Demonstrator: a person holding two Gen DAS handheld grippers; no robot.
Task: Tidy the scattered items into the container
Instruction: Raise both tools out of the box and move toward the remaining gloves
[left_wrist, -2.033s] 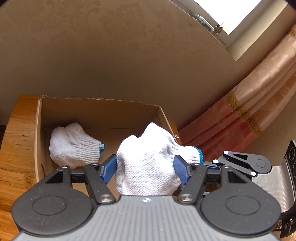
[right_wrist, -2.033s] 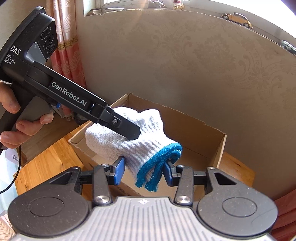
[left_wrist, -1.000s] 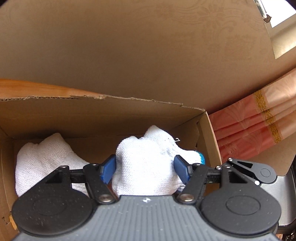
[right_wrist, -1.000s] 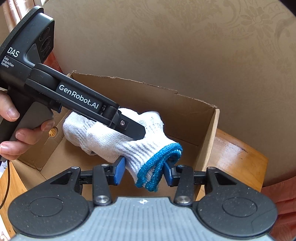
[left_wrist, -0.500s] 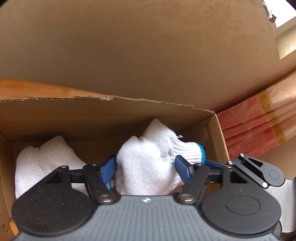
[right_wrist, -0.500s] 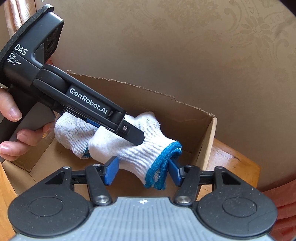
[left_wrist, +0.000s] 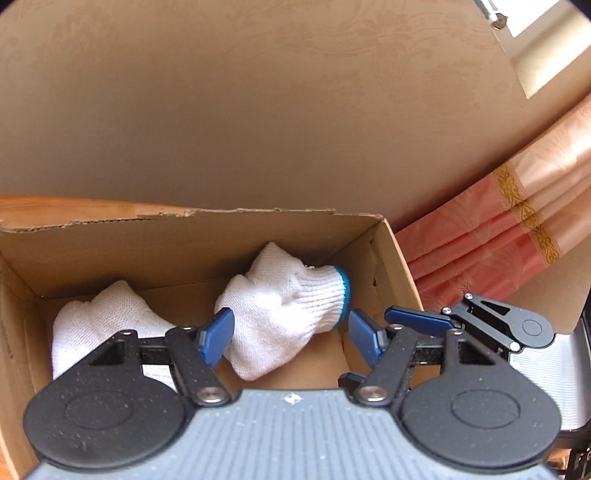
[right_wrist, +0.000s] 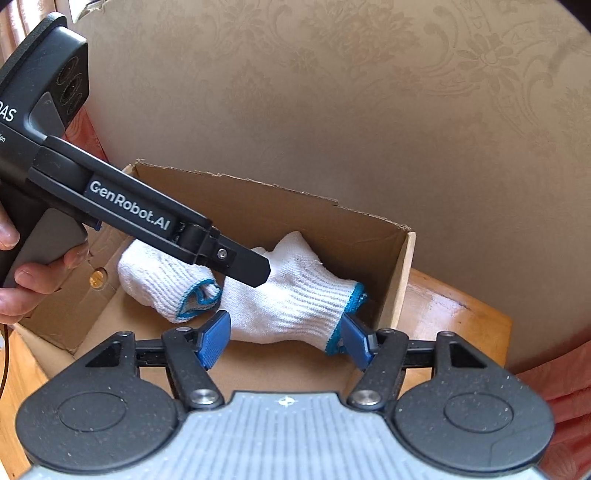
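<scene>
The cardboard box (right_wrist: 391, 273) is sitting mid-frame on the wooden table (right_wrist: 454, 314). The left gripper (right_wrist: 258, 275) is angling down from the upper left, spread. The right gripper (right_wrist: 286, 341), jaws just opening, is straddling the cuffed white glove (right_wrist: 295, 295) lying inside the box.

Daylight, soft and even; source a blown-out window (left_wrist: 535, 48) at the left wrist view's upper right. Soft shadow inside the cardboard box (left_wrist: 184, 240); mild sheen on the wooden tabletop (right_wrist: 454, 314). Focus sharp throughout, no motion blur; strong fisheye bending and dark vignetted corners in both views.
</scene>
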